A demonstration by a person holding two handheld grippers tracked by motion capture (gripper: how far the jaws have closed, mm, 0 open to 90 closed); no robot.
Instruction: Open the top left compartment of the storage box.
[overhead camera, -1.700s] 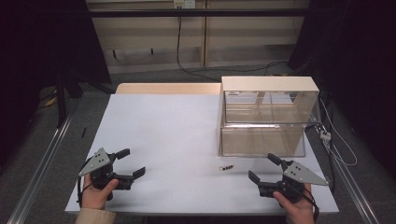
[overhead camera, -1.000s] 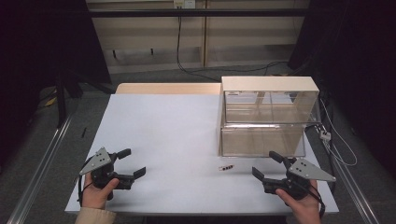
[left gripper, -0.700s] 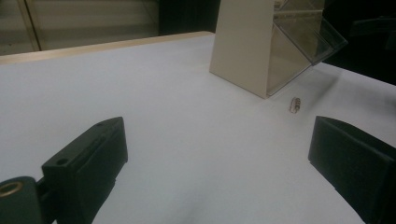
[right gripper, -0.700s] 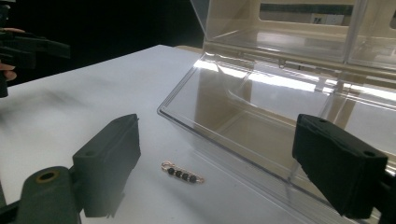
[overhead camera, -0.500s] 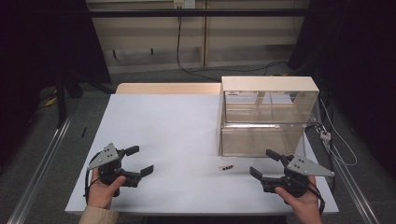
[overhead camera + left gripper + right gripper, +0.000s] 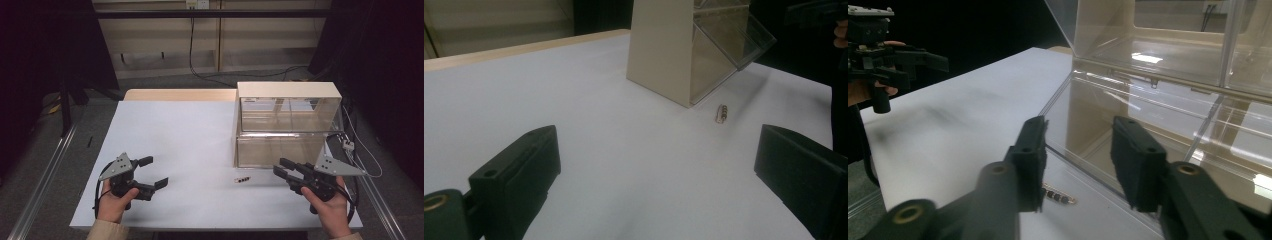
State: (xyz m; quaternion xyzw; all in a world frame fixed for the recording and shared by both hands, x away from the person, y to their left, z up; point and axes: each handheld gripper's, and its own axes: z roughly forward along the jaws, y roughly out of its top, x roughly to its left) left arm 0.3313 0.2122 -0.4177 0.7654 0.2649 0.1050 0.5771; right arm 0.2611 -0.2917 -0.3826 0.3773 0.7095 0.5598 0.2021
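Observation:
A tiny dark beaded part (image 6: 243, 179) lies on the white table top (image 6: 190, 135), just in front of the clear two-tier box (image 6: 287, 125). My left gripper (image 6: 157, 171) stands wide open near the front left, with nothing between its fingers; in its own view (image 6: 659, 145) the part (image 6: 722, 113) lies far ahead beside the box (image 6: 664, 55). My right gripper (image 6: 278, 166) hovers at the box's front right corner. Its jaws have just been closing and now stand narrow, with a gap and nothing between them (image 6: 1079, 125). The part (image 6: 1058, 195) lies below its left jaw.
The box has a beige top and clear hinged fronts (image 6: 1158, 100). The left hand with its gripper (image 6: 893, 55) shows across the table in the right gripper view. Bare wood (image 6: 180, 95) borders the table's far edge. Cables (image 6: 350, 145) trail past the box on the right.
The right gripper's jaws have drawn much closer together and the hand has lifted slightly. The left gripper has edged a little to the right.

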